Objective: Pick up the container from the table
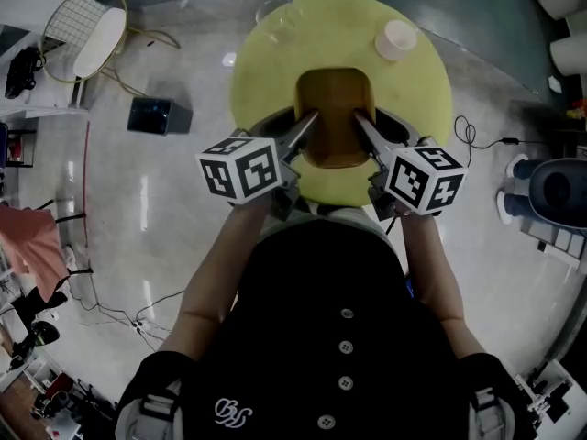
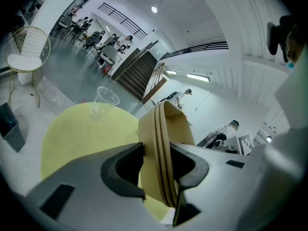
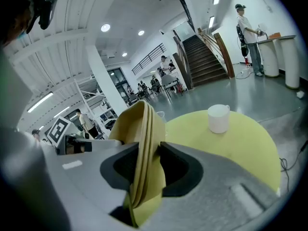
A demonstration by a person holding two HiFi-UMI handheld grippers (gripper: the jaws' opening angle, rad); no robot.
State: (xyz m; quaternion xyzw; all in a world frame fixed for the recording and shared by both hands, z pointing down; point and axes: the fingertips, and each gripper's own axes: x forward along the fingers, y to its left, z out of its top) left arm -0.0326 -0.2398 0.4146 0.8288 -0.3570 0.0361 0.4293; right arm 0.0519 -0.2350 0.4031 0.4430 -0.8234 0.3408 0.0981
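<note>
Head view: tan rectangular paper container (image 1: 335, 108) hangs between both grippers over the near half of the round yellow surface (image 1: 275, 71). Left gripper (image 1: 307, 126) fingers (image 2: 122, 170) clamp its left rim, and right gripper (image 1: 365, 128) fingers (image 3: 180, 170) clamp its right rim. Its long axis runs near to far.

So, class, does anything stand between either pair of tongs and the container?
Nothing visible does. The left tongs and right tongs each grip a side wall of the container. The white cup and clear cup stand apart, farther back on the table.
</note>
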